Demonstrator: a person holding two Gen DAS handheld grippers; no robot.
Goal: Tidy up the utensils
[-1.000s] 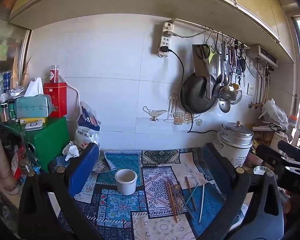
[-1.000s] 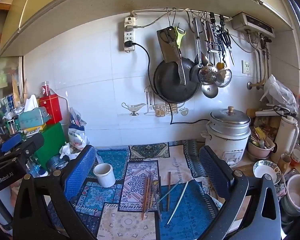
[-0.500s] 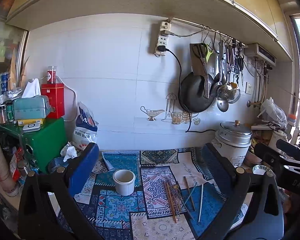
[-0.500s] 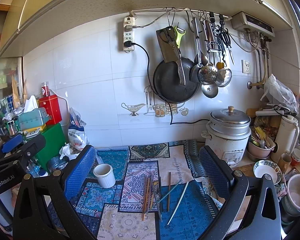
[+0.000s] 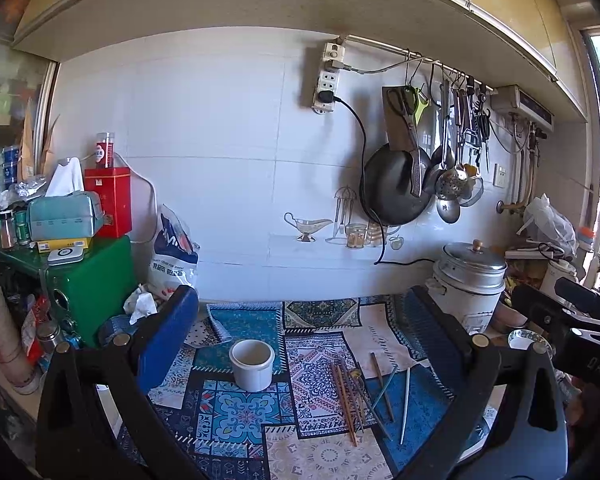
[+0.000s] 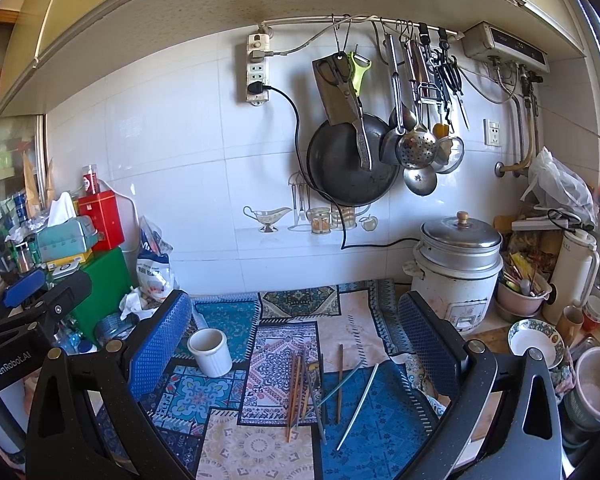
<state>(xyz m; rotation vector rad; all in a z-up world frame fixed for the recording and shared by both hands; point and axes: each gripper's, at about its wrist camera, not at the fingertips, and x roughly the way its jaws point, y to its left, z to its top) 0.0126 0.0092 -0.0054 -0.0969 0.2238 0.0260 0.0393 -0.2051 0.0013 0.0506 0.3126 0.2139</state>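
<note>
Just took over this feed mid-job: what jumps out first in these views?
A loose scatter of chopsticks lies on the patterned mat, with an empty white cup standing upright to their left. Behind, a black wok and ladles hang on the tiled wall. Both grippers, left and right, are open and empty.

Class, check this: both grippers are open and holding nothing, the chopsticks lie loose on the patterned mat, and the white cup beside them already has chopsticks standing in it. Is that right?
Not quite. The cup is empty, as the left wrist view shows. The rest stands: the left gripper and right gripper are open and hold nothing, and the chopsticks lie loose on the mat.
</note>
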